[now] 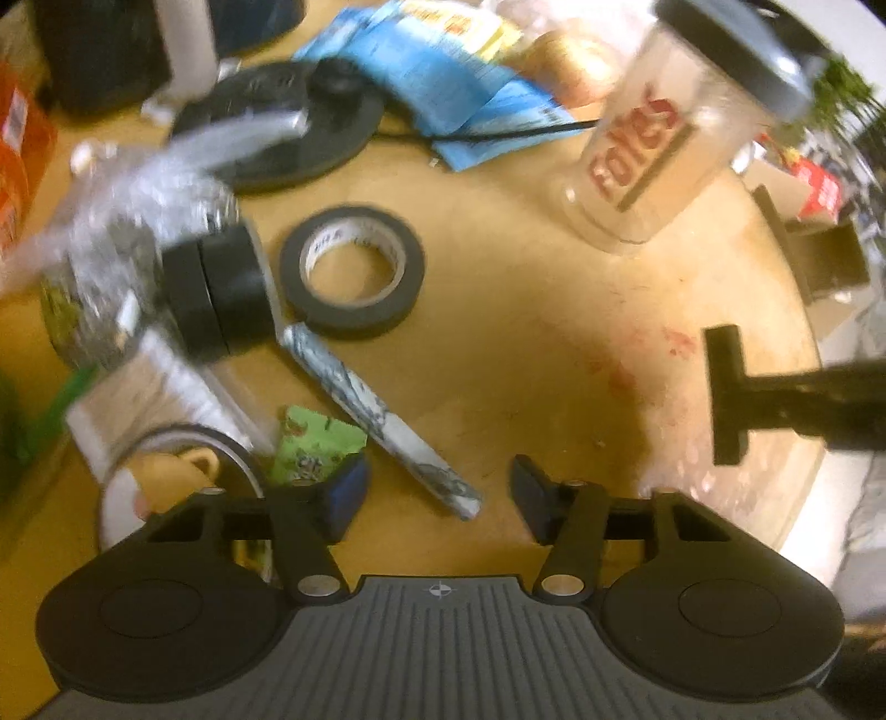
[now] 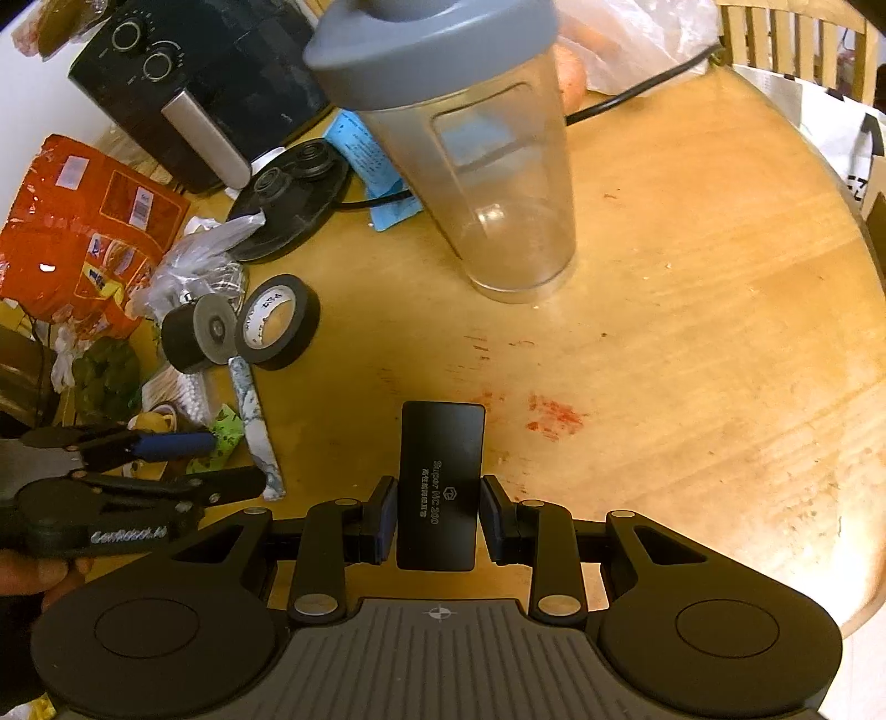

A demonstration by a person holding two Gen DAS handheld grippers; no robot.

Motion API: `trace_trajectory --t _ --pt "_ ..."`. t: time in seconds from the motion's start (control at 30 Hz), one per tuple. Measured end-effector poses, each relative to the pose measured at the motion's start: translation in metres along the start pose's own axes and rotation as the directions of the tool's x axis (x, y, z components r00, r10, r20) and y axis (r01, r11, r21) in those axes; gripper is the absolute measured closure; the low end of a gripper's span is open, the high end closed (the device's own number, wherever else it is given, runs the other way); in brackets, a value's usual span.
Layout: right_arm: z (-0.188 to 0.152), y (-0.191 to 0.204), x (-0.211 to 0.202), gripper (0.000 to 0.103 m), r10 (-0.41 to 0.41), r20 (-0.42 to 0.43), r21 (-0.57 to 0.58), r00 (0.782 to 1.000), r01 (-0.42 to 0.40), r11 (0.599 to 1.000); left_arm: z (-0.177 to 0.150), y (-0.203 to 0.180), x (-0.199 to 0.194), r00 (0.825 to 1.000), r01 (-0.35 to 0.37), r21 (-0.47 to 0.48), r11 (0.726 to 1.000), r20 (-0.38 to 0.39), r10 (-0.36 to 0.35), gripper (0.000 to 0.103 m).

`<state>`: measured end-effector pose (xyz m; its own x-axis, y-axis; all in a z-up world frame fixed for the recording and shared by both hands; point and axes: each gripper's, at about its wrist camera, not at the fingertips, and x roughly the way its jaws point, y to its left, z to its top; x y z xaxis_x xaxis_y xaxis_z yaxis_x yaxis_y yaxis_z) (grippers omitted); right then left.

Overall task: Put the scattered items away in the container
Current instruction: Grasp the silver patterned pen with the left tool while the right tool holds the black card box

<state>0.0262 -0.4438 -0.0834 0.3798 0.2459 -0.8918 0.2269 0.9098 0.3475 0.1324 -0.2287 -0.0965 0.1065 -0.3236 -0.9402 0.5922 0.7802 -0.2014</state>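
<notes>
- Since the left gripper (image 1: 437,493) points steeply down at the counter (image 1: 526,332), the coming move is judged to turn on the marbled stick (image 1: 376,415). Its near end lies in the gap between the fingers (image 1: 343,498), and its long axis runs away toward 11 o'clock, slanted across the gap, not square to it.
- These fingers stand apart, and neither pad is seen pressing on the stick.
- A green packet (image 1: 315,448) lies just beside the left-hand finger at 10 o'clock and could be caught with the stick.
- The right gripper (image 2: 440,498) is clamped on a black box (image 2: 440,443), which stands out toward 12 o'clock, so the left hand is the free one and the nearer to the stick.
- Farther along the 11 o'clock line, a tape roll (image 1: 351,271) lies flat, just beside the stick's far end.
- At 1 o'clock from the left gripper stands a clear shaker cup (image 1: 653,166), well apart from the stick, with its grey lid (image 2: 432,44) on. It is only guessed to be the container.
- The left wrist view is blurred, and the clutter at 9 o'clock is hard to make out. Whether the stick's near end touches a pad cannot be told.
</notes>
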Motion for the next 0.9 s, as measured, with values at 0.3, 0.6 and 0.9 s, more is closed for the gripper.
trace_trajectory --t 0.3,0.6,0.9 --pt "-0.002 -0.010 -0.003 0.069 -0.010 0.007 0.022 1.000 0.010 1.000 0.005 0.008 0.008 1.000 -0.017 -0.105 0.994 -0.018 0.015 0.078" --pt "-0.001 -0.011 -0.003 0.069 -0.010 0.010 0.022 1.000 0.009 1.000 0.004 0.010 0.003 0.999 -0.025 -0.152 0.988 -0.036 0.019 0.084" --pt "0.001 -0.008 -0.001 0.069 -0.004 0.007 0.011 1.000 0.004 1.000 -0.004 0.012 -0.006 0.997 -0.055 -0.149 0.987 -0.065 0.046 0.094"
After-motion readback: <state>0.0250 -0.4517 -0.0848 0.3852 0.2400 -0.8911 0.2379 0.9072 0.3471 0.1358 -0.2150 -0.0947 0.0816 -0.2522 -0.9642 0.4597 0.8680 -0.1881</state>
